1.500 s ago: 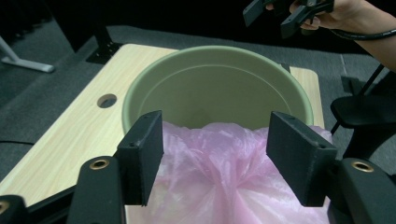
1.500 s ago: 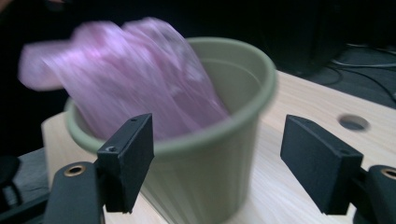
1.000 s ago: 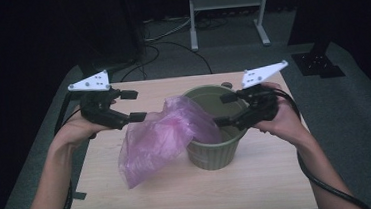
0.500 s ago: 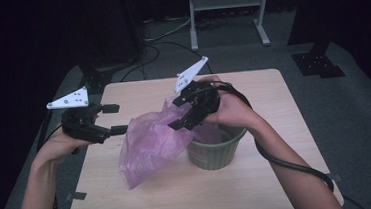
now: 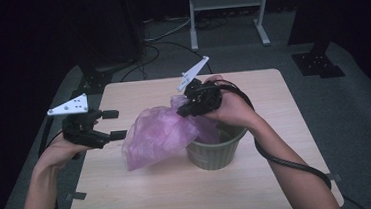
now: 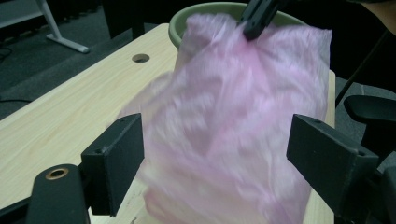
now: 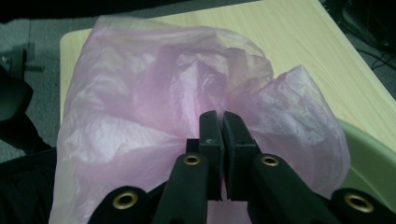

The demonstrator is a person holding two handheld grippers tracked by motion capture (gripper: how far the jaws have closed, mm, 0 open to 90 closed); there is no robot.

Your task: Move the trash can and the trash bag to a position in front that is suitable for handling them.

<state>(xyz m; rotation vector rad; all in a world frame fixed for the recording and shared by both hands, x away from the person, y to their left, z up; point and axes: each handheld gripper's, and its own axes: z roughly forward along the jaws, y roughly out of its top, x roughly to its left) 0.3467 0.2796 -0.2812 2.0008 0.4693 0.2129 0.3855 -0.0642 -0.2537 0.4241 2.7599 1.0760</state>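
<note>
Pink bag [image 5: 161, 134] hangs half out of green bin [image 5: 216, 151], draped over its left rim onto the tabletop [image 5: 180, 195]. Right gripper [image 5: 192, 105] has just clamped its jaws on the bag's top edge above the bin. Left gripper [image 5: 116, 124] sits just left of the bag, jaws spread wide, bag between them but not pinched. Cables [image 5: 288, 164] trail off the tabletop; rack legs [image 5: 226, 11] stand behind, well apart.
</note>
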